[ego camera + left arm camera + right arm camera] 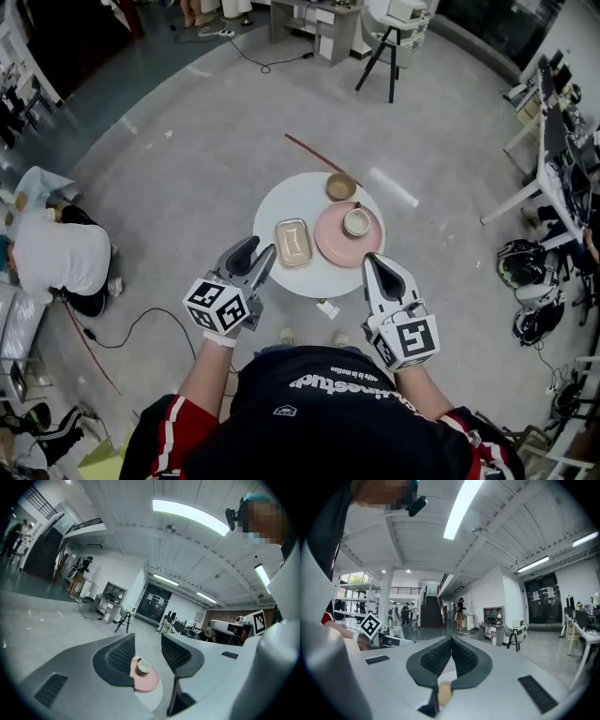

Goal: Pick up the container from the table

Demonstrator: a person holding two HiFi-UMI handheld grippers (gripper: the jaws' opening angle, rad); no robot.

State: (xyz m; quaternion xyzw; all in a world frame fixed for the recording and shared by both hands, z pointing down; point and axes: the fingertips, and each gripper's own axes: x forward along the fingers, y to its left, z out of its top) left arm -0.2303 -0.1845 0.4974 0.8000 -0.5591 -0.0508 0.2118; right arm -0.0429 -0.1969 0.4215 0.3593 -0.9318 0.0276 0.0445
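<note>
One container, one plate, one cup, one bowl, one table.

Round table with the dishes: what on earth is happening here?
A person stands over a small white table with a tool in each hand. The left hand-held gripper is open and empty, near the container it is meant to pick up. The right hand-held gripper is shut, holding nothing. The container lies untouched beside a pink plate bearing a cup, with a brown bowl beyond them.
</note>
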